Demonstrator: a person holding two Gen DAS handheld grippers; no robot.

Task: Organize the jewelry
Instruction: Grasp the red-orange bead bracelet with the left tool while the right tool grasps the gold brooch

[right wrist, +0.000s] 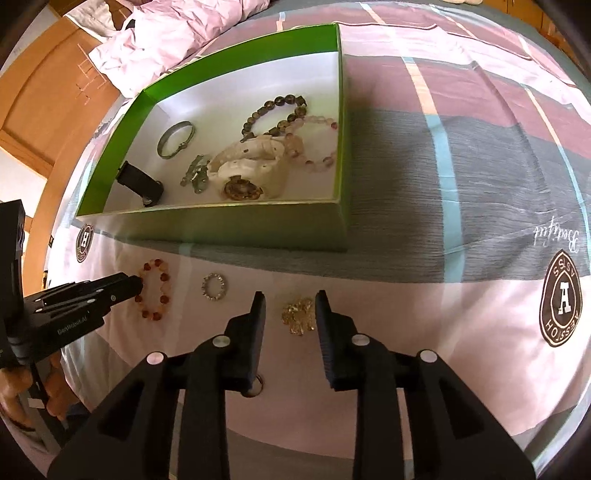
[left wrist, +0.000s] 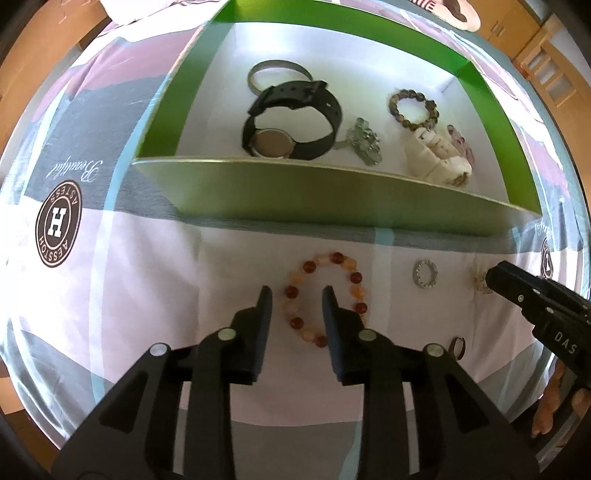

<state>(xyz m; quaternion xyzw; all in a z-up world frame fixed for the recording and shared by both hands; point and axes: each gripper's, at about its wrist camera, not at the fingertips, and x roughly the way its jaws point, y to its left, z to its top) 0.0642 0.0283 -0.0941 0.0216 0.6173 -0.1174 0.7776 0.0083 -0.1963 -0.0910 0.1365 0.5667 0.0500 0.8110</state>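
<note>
A green box [left wrist: 332,192] [right wrist: 221,225] with a white floor holds a black watch [left wrist: 291,122], a silver bangle [left wrist: 277,72], bead bracelets [left wrist: 413,105], a white watch [right wrist: 251,170] and a brooch [left wrist: 364,142]. On the bedsheet before it lie an orange bead bracelet [left wrist: 354,277] [right wrist: 155,291], a silver ring [left wrist: 425,278] [right wrist: 213,287], a gold piece [right wrist: 299,315] and a small ring [left wrist: 457,347]. My left gripper [left wrist: 297,295] is open, its jaws astride the orange bracelet's left side. My right gripper [right wrist: 290,302] is open around the gold piece.
The patterned bedsheet [left wrist: 110,295] covers the bed. A crumpled pink quilt [right wrist: 166,29] lies behind the box. Wooden furniture [right wrist: 48,110] stands beside the bed. The small ring [right wrist: 257,387] lies partly under my right gripper's left finger.
</note>
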